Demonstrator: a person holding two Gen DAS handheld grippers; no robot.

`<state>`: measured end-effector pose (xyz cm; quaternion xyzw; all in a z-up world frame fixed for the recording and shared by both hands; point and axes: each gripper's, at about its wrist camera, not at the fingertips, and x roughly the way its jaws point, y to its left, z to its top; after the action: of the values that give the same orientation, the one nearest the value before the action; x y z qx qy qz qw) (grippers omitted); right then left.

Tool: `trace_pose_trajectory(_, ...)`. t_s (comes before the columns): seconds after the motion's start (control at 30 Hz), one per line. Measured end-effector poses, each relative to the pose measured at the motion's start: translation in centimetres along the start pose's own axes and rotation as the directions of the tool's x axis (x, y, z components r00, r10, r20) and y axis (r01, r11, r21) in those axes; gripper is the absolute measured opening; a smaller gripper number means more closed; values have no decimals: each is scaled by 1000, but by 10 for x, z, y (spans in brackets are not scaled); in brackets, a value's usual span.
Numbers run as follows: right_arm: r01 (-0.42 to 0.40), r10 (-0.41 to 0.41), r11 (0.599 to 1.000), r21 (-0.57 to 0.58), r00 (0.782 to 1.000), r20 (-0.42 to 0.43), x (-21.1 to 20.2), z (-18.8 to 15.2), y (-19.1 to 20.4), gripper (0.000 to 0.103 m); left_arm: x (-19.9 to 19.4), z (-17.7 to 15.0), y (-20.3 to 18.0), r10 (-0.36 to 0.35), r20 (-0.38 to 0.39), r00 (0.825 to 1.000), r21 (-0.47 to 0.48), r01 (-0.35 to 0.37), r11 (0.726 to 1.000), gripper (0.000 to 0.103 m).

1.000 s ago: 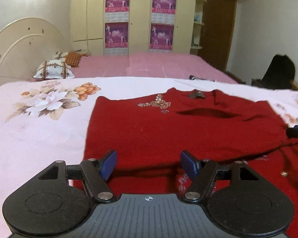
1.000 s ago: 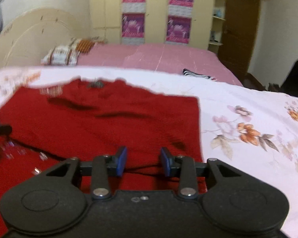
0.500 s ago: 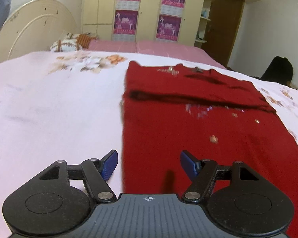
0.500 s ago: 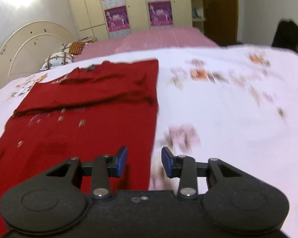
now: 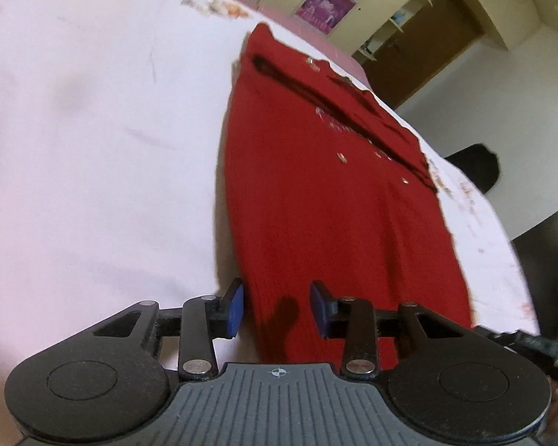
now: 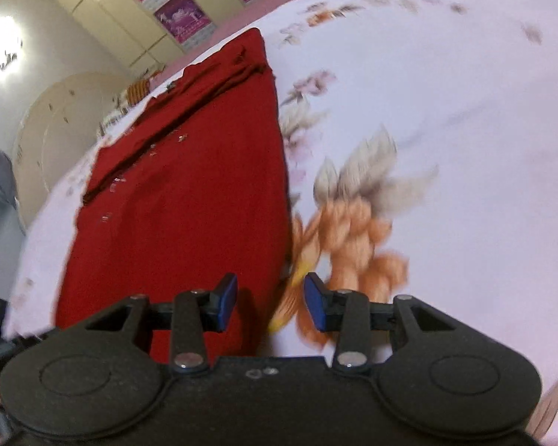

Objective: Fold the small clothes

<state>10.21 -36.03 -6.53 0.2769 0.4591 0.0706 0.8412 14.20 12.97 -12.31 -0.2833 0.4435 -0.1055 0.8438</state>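
Ahead of my left gripper (image 5: 277, 310) the sweater (image 5: 327, 200) lies on the bedsheet (image 5: 93, 148), stretching away from the jaws, its near hem between them. The sweater's far part is folded over onto itself. My right gripper (image 6: 269, 301) straddles the sweater's right edge: cloth before the left jaw, bedsheet before the right. The wardrobe (image 6: 145, 11) stands far behind.

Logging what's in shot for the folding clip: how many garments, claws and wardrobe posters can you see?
Red garment: 1
Claws: 2, left claw and right claw, both open
Purple wardrobe posters, left wrist view: 2
Total: 5
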Motion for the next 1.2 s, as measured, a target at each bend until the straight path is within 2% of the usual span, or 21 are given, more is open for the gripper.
trace_pose_trajectory(0.07,-58,59,996,63,998,-13,1,-7,-6,40,0,-8,7,-77,-20,997,-58,75,995,58)
trace_pose_trajectory(0.13,-111,113,988,106,993,-16,7,-14,-8,40,2,-11,11,-143,-29,989,-95,140,986,66)
trace_pose_trajectory(0.3,-184,186,968,170,982,-1,22,-10,-11,36,18,-7,17,-211,-22,977,-134,207,969,65)
trace_pose_trajectory(0.33,-200,204,960,197,979,-2,26,-7,-14,33,21,-6,17,-215,-19,976,-135,211,968,60)
trace_pose_trajectory(0.37,-209,214,955,211,977,-2,29,-7,-15,30,24,-5,17,-207,-18,978,-134,203,970,50)
trace_pose_trajectory(0.5,-238,245,954,183,969,-17,36,-10,-17,23,29,-6,18,-196,-15,980,-144,192,971,31)
trace_pose_trajectory(0.53,-230,238,955,188,971,-21,37,-9,-17,17,30,-5,17,-188,-16,982,-138,184,973,15)
trace_pose_trajectory(0.57,-208,216,962,178,976,-26,36,-9,-16,5,31,-5,15,-174,-15,985,-126,171,977,3)
trace_pose_trajectory(0.63,-185,188,975,124,982,-17,32,-8,-9,5,25,-5,10,-188,25,982,-113,190,975,3)
trace_pose_trajectory(0.7,-199,198,976,91,980,16,21,-6,-1,5,9,-2,6,-228,104,968,-98,238,966,3)
trace_pose_trajectory(0.77,-212,208,975,63,976,64,6,-1,6,4,-6,-1,6,-231,163,959,-79,246,966,3)
trace_pose_trajectory(0.87,-271,267,963,16,956,123,-12,0,4,4,-4,-5,15,-203,141,969,-59,213,975,3)
trace_pose_trajectory(0.97,-173,170,983,58,984,45,11,-7,-17,4,18,-16,27,-140,73,987,-88,146,985,3)
trace_pose_trajectory(1.1,-206,200,974,93,977,69,13,-17,-19,4,21,-19,26,-154,102,983,-122,167,978,3)
trace_pose_trajectory(1.2,-184,179,977,106,982,58,18,-16,-21,4,23,-19,26,-160,111,981,-137,175,975,3)
